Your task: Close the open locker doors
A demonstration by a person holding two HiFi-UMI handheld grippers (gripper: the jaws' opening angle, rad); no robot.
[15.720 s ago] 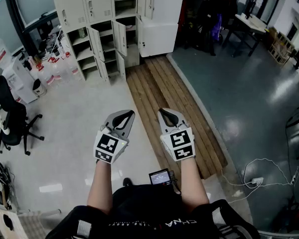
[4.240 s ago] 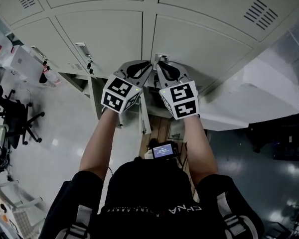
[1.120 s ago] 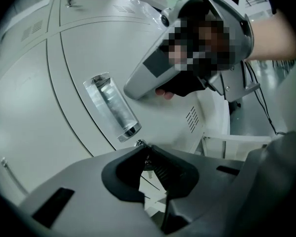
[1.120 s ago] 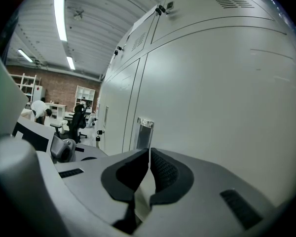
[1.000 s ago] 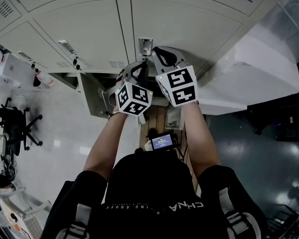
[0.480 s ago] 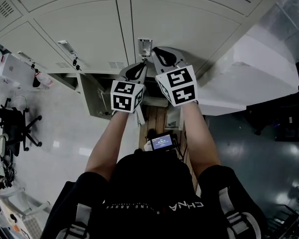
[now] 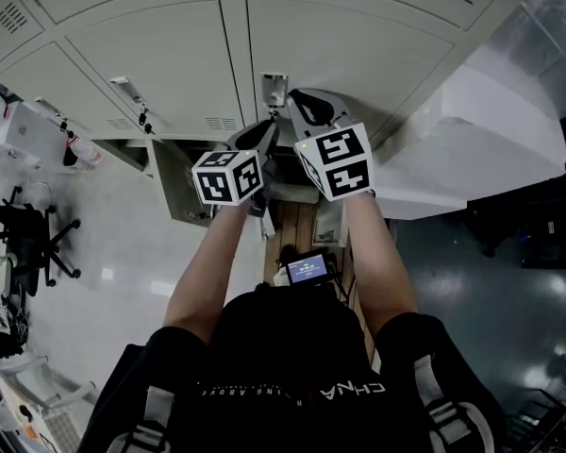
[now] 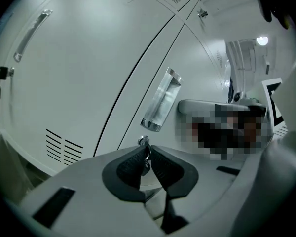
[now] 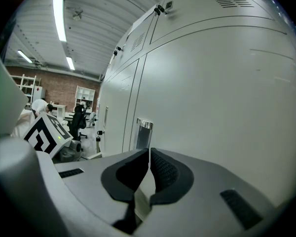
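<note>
At the left gripper [image 8: 145, 149], both pads are clenched on a small key [image 8: 147, 159] that sits in the lock [image 8: 143, 141] of a pale locker door [image 8: 192, 68]. The lock lies just beside the end of the door's recessed handle [image 8: 160, 101]. In the head view this gripper [image 7: 261, 136] stands rolled, so that two faces of its marker cube [image 7: 226, 176] show.

The right gripper [image 9: 149, 154] has its jaws pressed together with nothing between them. It points at the same door [image 9: 212, 107] with its tips near the handle [image 9: 143, 132]; contact with the door cannot be confirmed. In the head view it [image 7: 300, 102] sits just right of the left gripper, both close to the handle [image 7: 274, 88].

The locker door [image 7: 358, 55] lies flush with its neighbour [image 7: 160, 59], with only a thin seam between them. Below and to the left, a lower door [image 7: 165, 189] stands swung out from its compartment.

Further out, a white cabinet [image 7: 491, 130] adjoins the lockers on the right. An office chair [image 7: 28, 239] stands on the pale floor to the left. A small lit screen [image 7: 306, 269] shows at the person's waist.
</note>
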